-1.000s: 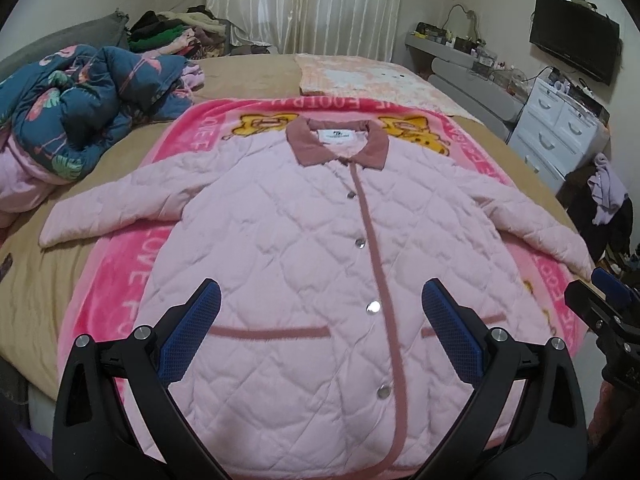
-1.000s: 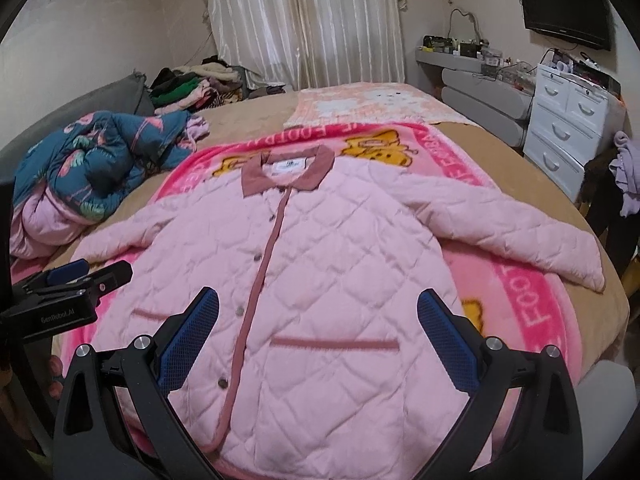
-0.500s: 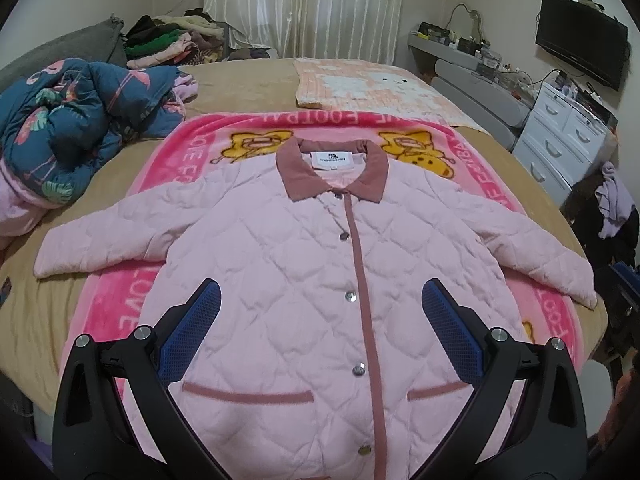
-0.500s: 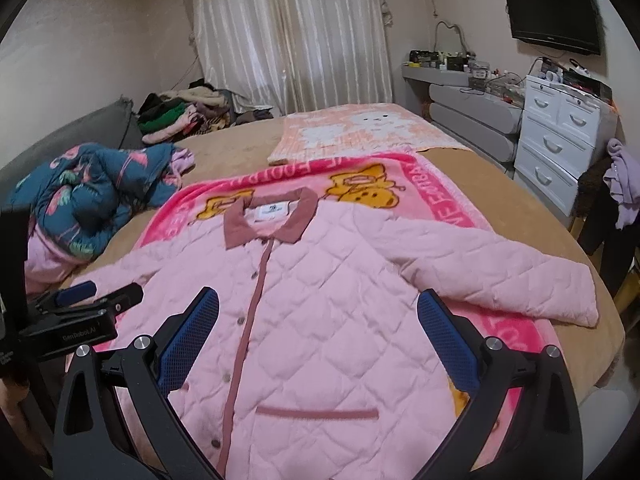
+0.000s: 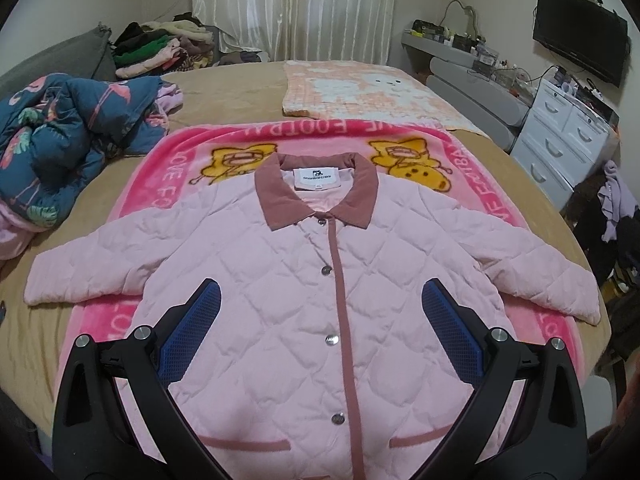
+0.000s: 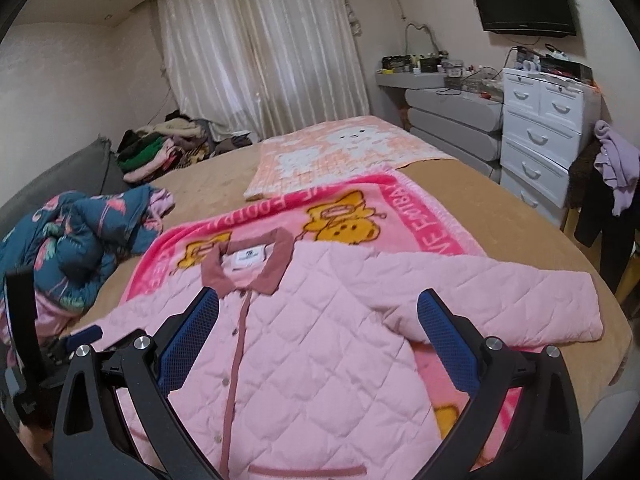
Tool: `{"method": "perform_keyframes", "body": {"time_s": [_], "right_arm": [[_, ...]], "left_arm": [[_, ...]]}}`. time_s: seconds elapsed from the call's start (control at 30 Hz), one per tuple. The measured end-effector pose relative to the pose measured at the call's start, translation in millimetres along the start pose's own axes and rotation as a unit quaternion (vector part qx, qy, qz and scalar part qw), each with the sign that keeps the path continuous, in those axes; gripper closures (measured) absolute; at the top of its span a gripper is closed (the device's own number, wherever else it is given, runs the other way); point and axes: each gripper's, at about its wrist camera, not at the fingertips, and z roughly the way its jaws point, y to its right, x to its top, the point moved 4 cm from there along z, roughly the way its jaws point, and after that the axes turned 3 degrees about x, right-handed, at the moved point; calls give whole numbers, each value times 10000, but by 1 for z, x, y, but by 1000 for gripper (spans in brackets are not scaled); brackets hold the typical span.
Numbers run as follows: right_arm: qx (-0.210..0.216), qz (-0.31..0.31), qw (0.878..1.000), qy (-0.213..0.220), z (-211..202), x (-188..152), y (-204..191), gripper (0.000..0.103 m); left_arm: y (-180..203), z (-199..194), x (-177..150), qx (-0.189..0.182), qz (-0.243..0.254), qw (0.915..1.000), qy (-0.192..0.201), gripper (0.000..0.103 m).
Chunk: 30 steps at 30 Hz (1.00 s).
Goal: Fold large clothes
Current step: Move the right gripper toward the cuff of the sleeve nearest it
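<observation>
A pink quilted jacket [image 5: 280, 300] with a dusty-rose collar lies flat and buttoned on a bright pink blanket [image 5: 168, 184], both sleeves spread outward. My left gripper [image 5: 320, 320] hovers open above the jacket's lower middle, holding nothing. From the right wrist view the jacket [image 6: 320, 340] spreads below my open right gripper [image 6: 318, 336], which is raised above its right half and sleeve [image 6: 520, 304]. The left gripper [image 6: 80, 336] shows at that view's left edge.
The bed [image 5: 224, 92] carries a crumpled blue floral quilt [image 5: 60, 132] at the left, a peach checked blanket [image 5: 360, 92] at the back and a clothes pile [image 5: 160, 48] by the curtain. White drawers [image 6: 540, 140] and hanging clothes [image 6: 608, 184] stand at the right.
Both grippers have risen and pulled back from the jacket, so more of the bed and room shows. Both stay open. The jacket has not moved.
</observation>
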Motion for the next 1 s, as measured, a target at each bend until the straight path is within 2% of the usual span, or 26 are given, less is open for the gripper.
{"method": "perform_keyframes", "body": {"time_s": [0.23,0.4,0.63,0.9,1.0], "right_arm": [[-383,328,9986,179,14,17,34,4],[-787,747,9940,156,34,15,73,4],[-1328,1280,9828,-6,61,-9,134,4],[-1751,1734,9691,-140,78,-34,184,4],[-1906,1887,9632,-175,81,-42,200,4]], "left_arm": [[19,16,18,-83,117,9999,72,9],[36,32,24,-145,217,9996,56,9],[53,64,22,33,394,9992,-33,9],[78,92,14,45,632,9978,-186,9],[85,102,9,-77,612,9975,-346,9]]}}
